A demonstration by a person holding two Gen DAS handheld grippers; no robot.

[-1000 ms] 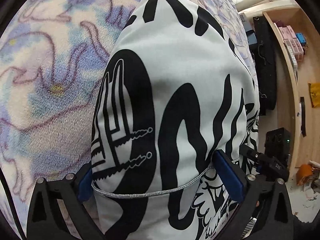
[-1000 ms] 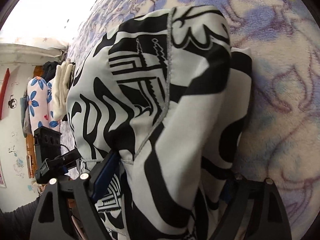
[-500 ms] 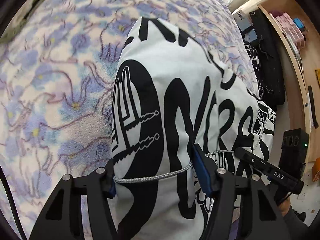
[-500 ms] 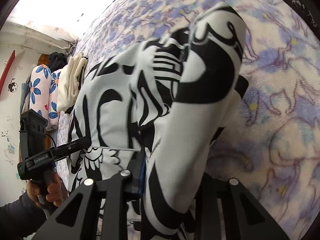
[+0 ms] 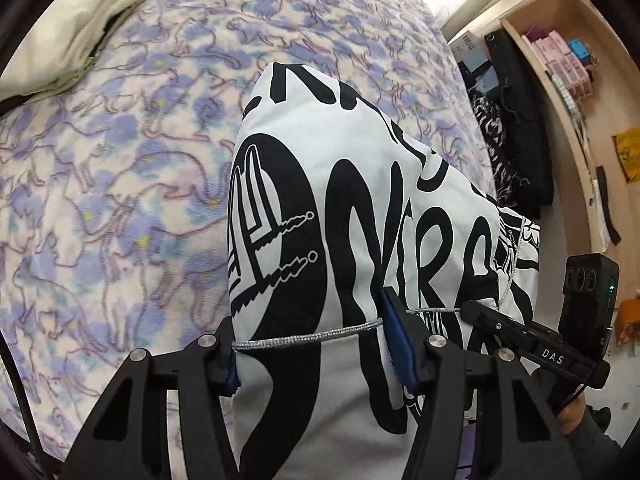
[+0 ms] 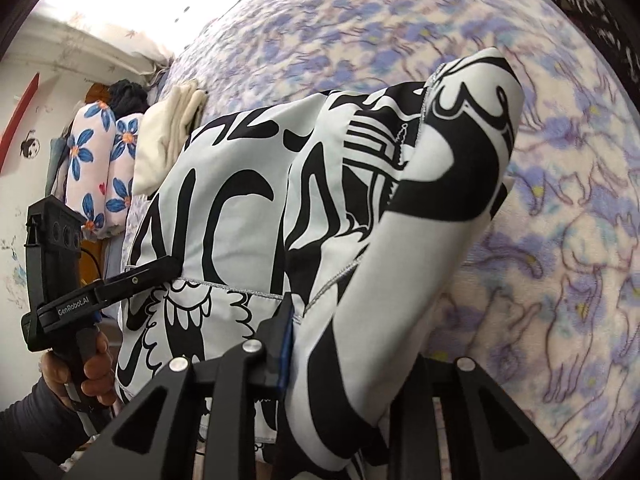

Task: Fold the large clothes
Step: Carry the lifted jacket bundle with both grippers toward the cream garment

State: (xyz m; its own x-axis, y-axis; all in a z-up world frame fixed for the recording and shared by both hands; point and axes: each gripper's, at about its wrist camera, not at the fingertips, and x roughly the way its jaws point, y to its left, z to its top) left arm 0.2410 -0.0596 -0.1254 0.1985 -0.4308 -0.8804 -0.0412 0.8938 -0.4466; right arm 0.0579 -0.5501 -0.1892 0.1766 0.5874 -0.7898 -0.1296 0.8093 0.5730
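A large white garment with bold black graphics (image 5: 360,200) hangs between my two grippers above a bed with a purple flowered blanket (image 5: 120,180). My left gripper (image 5: 312,344) is shut on the garment's silver-stitched hem, the cloth bunched between its blue pads. My right gripper (image 6: 340,344) is shut on another part of the garment (image 6: 400,200), which drapes over it and hides the right finger. The far end of the cloth still touches the blanket. The right gripper shows in the left wrist view (image 5: 532,340); the left gripper shows in the right wrist view (image 6: 120,284).
Folded cream clothes (image 5: 80,28) lie at the far left of the bed. Flowered pillows (image 6: 100,168) sit by the wall. A wooden shelf (image 5: 572,80) with boxes and dark hanging items (image 5: 516,128) stands to the right of the bed.
Both grippers have closed on the garment and lifted and pulled it back from the bed; more blanket and room now show around the cloth.
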